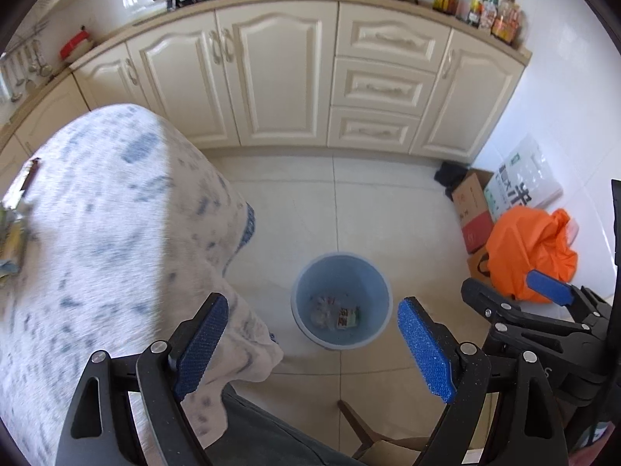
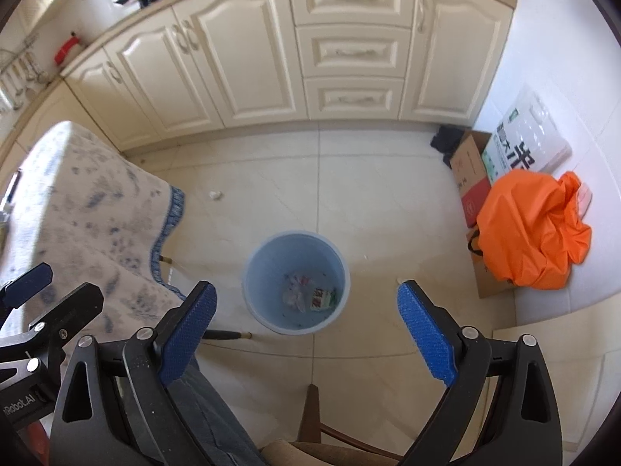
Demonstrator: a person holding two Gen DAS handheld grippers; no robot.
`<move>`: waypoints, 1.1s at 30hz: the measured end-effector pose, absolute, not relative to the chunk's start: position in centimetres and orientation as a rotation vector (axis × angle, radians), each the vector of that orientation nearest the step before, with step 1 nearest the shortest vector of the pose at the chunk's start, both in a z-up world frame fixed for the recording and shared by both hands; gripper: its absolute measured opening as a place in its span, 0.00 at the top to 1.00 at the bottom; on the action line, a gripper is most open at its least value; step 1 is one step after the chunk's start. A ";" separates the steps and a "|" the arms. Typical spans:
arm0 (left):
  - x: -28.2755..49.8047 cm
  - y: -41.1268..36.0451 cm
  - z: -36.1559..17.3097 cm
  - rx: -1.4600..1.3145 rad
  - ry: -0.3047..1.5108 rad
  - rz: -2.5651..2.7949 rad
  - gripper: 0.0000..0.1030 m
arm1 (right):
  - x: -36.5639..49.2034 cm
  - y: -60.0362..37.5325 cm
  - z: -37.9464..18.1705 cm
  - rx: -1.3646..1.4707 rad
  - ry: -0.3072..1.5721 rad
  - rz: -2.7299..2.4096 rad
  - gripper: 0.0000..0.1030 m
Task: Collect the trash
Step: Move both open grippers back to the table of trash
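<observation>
Both tools, left tool (image 1: 312, 343) and right tool (image 2: 306, 334), jaws apart, empty, above blue bin (image 2: 252, 272) holding wrappers. Drop step apparently done; next, fetch white scrap (image 2: 214, 195) on floor, far left.

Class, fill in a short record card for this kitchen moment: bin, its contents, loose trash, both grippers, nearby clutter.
bin: blue bucket upright on the tiled floor
contents: clear crumpled plastic and a small carton at the bottom
loose trash: white scrap on floor near the tablecloth
left gripper: open, empty
right gripper: open, empty
clutter: orange bag on cardboard boxes by the wall
</observation>
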State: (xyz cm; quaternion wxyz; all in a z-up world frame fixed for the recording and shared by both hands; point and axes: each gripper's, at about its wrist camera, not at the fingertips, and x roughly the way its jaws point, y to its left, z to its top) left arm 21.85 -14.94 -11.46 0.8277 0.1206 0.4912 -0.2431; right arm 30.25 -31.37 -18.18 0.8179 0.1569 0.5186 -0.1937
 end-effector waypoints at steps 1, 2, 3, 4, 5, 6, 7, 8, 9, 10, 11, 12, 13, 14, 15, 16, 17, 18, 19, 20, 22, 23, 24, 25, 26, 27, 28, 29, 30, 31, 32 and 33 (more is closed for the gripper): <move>21.3 -14.4 -11.1 0.251 1.030 -0.512 0.16 | 30.2 -31.0 -17.8 0.332 1.095 -0.402 0.05; 20.6 -13.8 -10.6 0.242 1.015 -0.509 0.16 | 30.1 -30.7 -17.4 0.329 1.081 -0.388 0.05; 20.0 -13.2 -10.2 0.233 1.005 -0.507 0.16 | 30.1 -30.1 -16.7 0.324 1.062 -0.368 0.04; 19.4 -12.5 -9.8 0.223 0.996 -0.503 0.15 | 30.0 -29.7 -16.3 0.320 1.050 -0.352 0.04; 18.8 -11.7 -9.4 0.210 0.986 -0.493 0.15 | 30.0 -29.1 -15.6 0.313 1.034 -0.333 0.03; 18.2 -10.9 -9.1 0.199 0.977 -0.483 0.15 | 30.0 -28.7 -15.2 0.303 1.025 -0.329 0.03; 17.5 -10.1 -8.6 0.185 0.966 -0.471 0.15 | 30.0 -28.0 -14.6 0.286 1.007 -0.317 0.03; 16.9 -9.2 -8.1 0.171 0.953 -0.460 0.14 | 30.1 -27.5 -14.1 0.275 0.994 -0.307 0.03; 16.2 -8.4 -7.7 0.159 0.940 -0.449 0.14 | 30.1 -26.9 -13.6 0.264 0.979 -0.290 0.03; 15.5 -7.3 -7.2 0.145 0.923 -0.432 0.11 | 30.1 -26.4 -13.2 0.259 0.969 -0.276 0.02; 14.8 -6.5 -6.8 0.134 0.908 -0.415 0.08 | 30.2 -25.8 -12.8 0.251 0.957 -0.256 0.01; 14.0 -5.7 -6.4 0.122 0.893 -0.397 0.08 | 30.3 -25.2 -12.4 0.243 0.947 -0.239 0.01; 13.3 -4.8 -6.1 0.110 0.880 -0.378 0.07 | 30.4 -24.5 -12.0 0.234 0.938 -0.220 0.01; 12.5 -3.8 -5.7 0.097 0.868 -0.358 0.07 | 30.5 -24.1 -11.8 0.228 0.931 -0.207 0.01; 11.7 -2.8 -5.4 0.084 0.857 -0.341 0.07 | 30.6 -23.4 -11.4 0.220 0.920 -0.190 0.00; 11.0 -2.2 -5.1 0.072 0.849 -0.326 0.06 | 30.8 -22.7 -11.0 0.210 0.906 -0.171 0.00; 10.1 -1.2 -4.8 0.058 0.838 -0.305 0.04 | 30.9 -22.1 -10.6 0.199 0.896 -0.155 0.00; 9.3 -0.5 -4.6 0.046 0.829 -0.284 0.04 | 31.0 -21.4 -10.3 0.186 0.886 -0.138 0.00; 8.2 0.5 -4.3 0.029 0.817 -0.257 0.03 | 31.2 -20.4 -9.8 0.167 0.875 -0.113 0.00; 7.5 1.3 -4.0 0.015 0.805 -0.233 0.03 | 31.4 -19.7 -9.4 0.153 0.868 -0.097 0.00; 5.7 3.0 -3.4 -0.009 0.768 -0.164 0.03 | 31.7 -18.0 -8.8 0.125 0.853 -0.059 0.00; 4.8 3.8 -3.2 -0.018 0.753 -0.137 0.02 | 31.9 -17.3 -8.5 0.114 0.846 -0.038 0.00; 3.9 4.8 -2.9 -0.032 0.738 -0.108 0.02 | 32.0 -16.8 -8.3 0.106 0.841 -0.024 0.00; 3.2 5.4 -2.8 -0.046 0.731 -0.093 0.01 | 32.2 -16.1 -8.0 0.096 0.833 -0.007 0.00; 2.3 6.1 -2.6 -0.066 0.727 -0.080 0.01 | 32.5 -15.2 -7.7 0.082 0.825 0.013 0.00; 1.6 6.7 -2.6 -0.084 0.725 -0.069 0.01 | 32.6 -14.6 -7.5 0.071 0.819 0.030 0.00; 0.6 7.5 -2.4 -0.103 0.720 -0.050 0.01 | 32.8 -14.0 -7.4 0.065 0.815 0.044 0.00; -0.2 8.1 -2.4 -0.113 0.714 -0.032 0.01 | 33.1 -13.3 -7.2 0.058 0.812 0.064 0.00; -1.3 8.7 -2.2 -0.123 0.702 -0.011 0.01 | 33.2 -12.9 -7.2 0.055 0.810 0.076 0.00; -2.0 9.0 -2.1 -0.131 0.693 0.001 0.01 | 33.5 -12.3 -7.1 0.049 0.806 0.092 0.00; -2.9 9.4 -1.9 -0.140 0.685 0.015 0.01 | 33.7 -11.8 -7.0 0.043 0.803 0.104 0.00; -3.4 9.7 -1.7 -0.146 0.678 0.024 0.01 | 33.8 -11.3 -6.9 0.037 0.801 0.116 0.00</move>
